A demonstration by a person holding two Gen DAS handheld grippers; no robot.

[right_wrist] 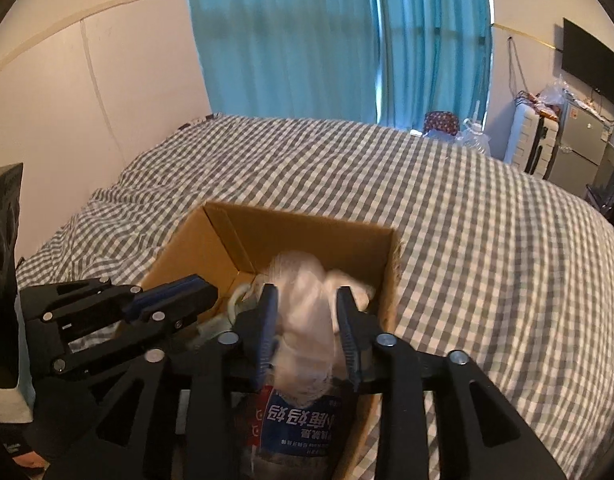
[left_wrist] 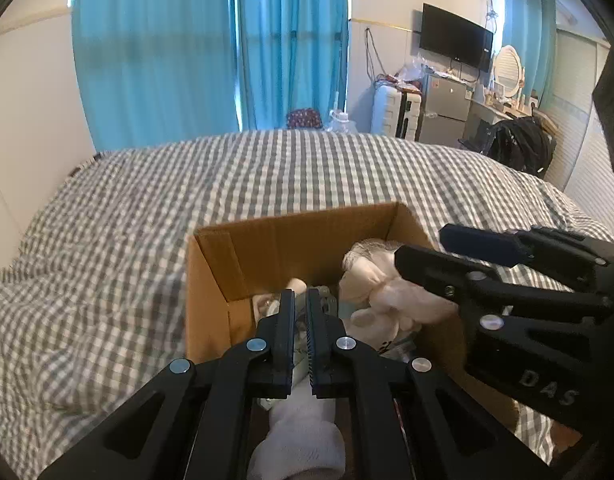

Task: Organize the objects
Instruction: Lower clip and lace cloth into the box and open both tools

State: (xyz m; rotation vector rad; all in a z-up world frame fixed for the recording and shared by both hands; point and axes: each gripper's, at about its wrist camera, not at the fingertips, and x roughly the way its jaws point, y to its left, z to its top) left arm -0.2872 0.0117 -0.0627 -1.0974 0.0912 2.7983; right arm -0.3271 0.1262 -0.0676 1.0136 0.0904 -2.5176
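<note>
Left wrist view: the left gripper (left_wrist: pixel 301 334) points down into an open cardboard box (left_wrist: pixel 291 240) that sits on a bed with a grey checked cover (left_wrist: pixel 147 208). Its fingers stand nearly together, a narrow slit between them, and grip nothing that can be made out. A white soft item (left_wrist: pixel 303 440) lies below them at 6 o'clock. At 3 o'clock the right gripper (left_wrist: pixel 427 256) reaches in from the side, level with a pale plush toy (left_wrist: pixel 383 296) inside the box.

Right wrist view: the right gripper (right_wrist: pixel 309 332) angles down over the same cardboard box (right_wrist: pixel 307 224), fingers partly apart and closed against a blurred white plush toy (right_wrist: pixel 307 320). A blue-labelled packet (right_wrist: pixel 303 428) sits beneath at 6 o'clock. The left gripper (right_wrist: pixel 175 296) enters at 9 o'clock, fingers almost touching.
</note>
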